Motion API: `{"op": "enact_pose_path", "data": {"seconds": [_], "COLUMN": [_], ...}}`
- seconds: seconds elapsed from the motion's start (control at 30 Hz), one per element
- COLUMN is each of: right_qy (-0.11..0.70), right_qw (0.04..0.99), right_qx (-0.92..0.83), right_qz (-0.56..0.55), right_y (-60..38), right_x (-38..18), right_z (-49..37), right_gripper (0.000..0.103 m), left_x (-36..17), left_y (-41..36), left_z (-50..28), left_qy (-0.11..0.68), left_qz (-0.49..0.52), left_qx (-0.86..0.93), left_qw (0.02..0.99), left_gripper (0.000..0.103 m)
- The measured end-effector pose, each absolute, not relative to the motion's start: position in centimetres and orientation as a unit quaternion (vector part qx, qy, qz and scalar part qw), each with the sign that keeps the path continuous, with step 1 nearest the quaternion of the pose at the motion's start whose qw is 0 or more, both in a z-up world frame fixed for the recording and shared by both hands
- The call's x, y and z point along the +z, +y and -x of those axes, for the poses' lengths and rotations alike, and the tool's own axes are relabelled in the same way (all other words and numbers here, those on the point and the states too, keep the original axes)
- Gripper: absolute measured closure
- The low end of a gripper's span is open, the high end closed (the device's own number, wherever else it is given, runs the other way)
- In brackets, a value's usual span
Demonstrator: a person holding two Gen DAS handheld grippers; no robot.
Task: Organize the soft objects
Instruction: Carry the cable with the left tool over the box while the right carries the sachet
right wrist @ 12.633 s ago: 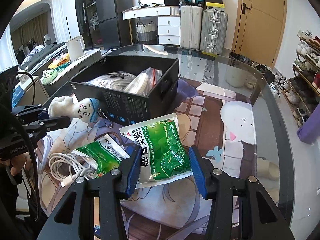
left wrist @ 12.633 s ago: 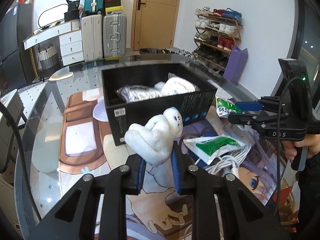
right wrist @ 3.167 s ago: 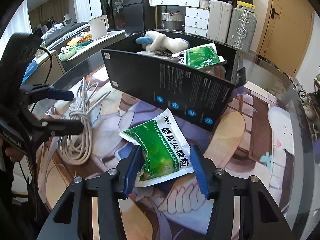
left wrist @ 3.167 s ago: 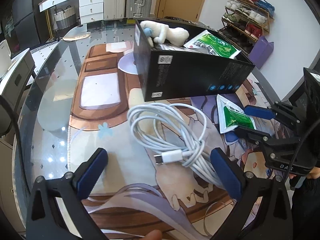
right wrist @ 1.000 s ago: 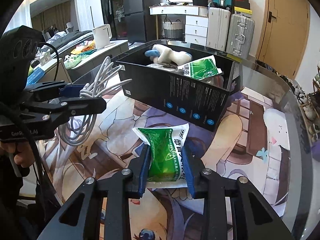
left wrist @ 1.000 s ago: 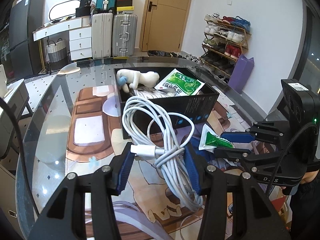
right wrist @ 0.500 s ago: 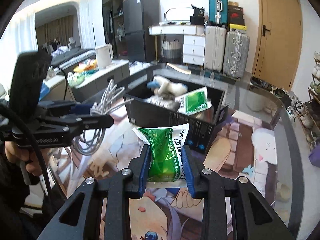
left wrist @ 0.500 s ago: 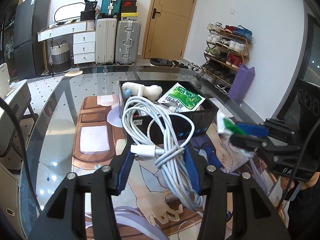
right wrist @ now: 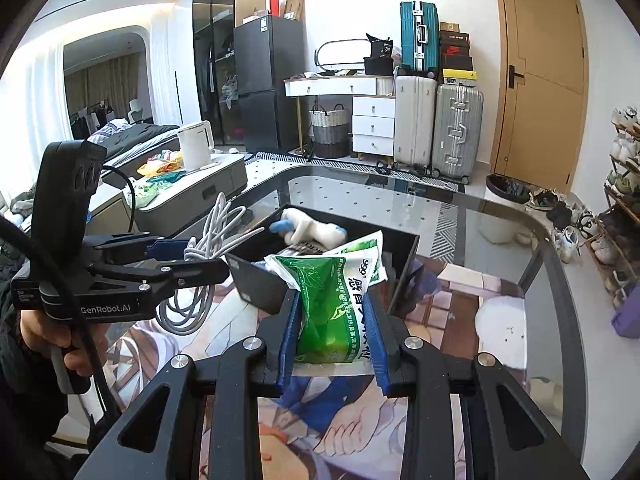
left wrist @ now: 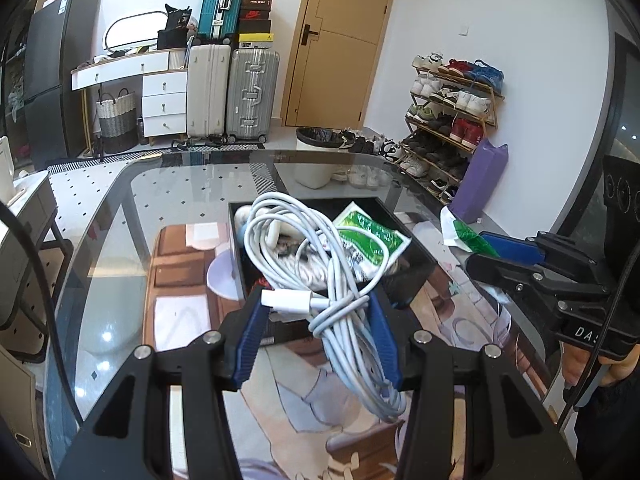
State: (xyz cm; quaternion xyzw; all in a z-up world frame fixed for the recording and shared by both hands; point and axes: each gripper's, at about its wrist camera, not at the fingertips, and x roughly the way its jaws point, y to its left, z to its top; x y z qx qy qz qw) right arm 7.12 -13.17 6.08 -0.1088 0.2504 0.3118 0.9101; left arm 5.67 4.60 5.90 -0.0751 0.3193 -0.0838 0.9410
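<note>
My left gripper (left wrist: 316, 312) is shut on a coiled white cable (left wrist: 320, 260), held up in front of the black box (left wrist: 408, 276); its loops hang below the blue pads. My right gripper (right wrist: 332, 312) is shut on a green and white sachet (right wrist: 332, 296), raised just before the black box (right wrist: 256, 280). Inside the box lie a white plush toy with blue tips (right wrist: 308, 228) and another green sachet (left wrist: 372, 236). In the right wrist view the left gripper (right wrist: 200, 256) and the cable (right wrist: 208, 232) are at the left, by the box's near corner.
The box stands on a glass table (left wrist: 120, 216) over a printed mat (right wrist: 460, 292). A person's hand (right wrist: 52, 336) holds the left gripper's handle. Suitcases (right wrist: 436, 120), a white dresser and a shoe rack (left wrist: 452, 112) stand beyond the table.
Both grippers have risen with their loads. The cable and the sachet now hang level with the box's open top, and the view into the box has opened up.
</note>
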Motion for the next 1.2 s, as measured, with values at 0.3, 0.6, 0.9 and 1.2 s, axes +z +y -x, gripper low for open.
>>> {"op": "enact_pose_path", "data": {"seconds": [0.3, 0.6, 0.9, 1.2], "right_qy": [0.252, 0.264, 0.271, 0.269], "right_qw": [0.912, 0.910, 0.909, 0.907], "right_qx": [0.304, 0.297, 0.290, 0.284], "right_qz": [0.111, 0.121, 0.127, 0.157], "right_y": [-12.1, -10.4, -9.3, -8.1], "right_x": [6.8, 5.9, 5.1, 3.7], "right_z": [-9.7, -12.6, -15.0, -17.0], "right_gripper": [0.072, 0.072, 0.072, 0.072], "left_x": [6.7, 5.8, 5.2, 4.4], "left_y": [4.4, 3.9, 4.0, 4.1], "left_z": [-8.4, -11.4, -13.4, -14.5], "left_qy": [0.323, 0.335, 0.340, 0.342], "left_qz": [0.064, 0.056, 0.042, 0.042], "left_qx": [-0.083, -0.084, -0.069, -0.059], "left_qw": [0.941, 0.937, 0.937, 0.937], "left_gripper": [0.054, 0.054, 0.054, 0.054]}}
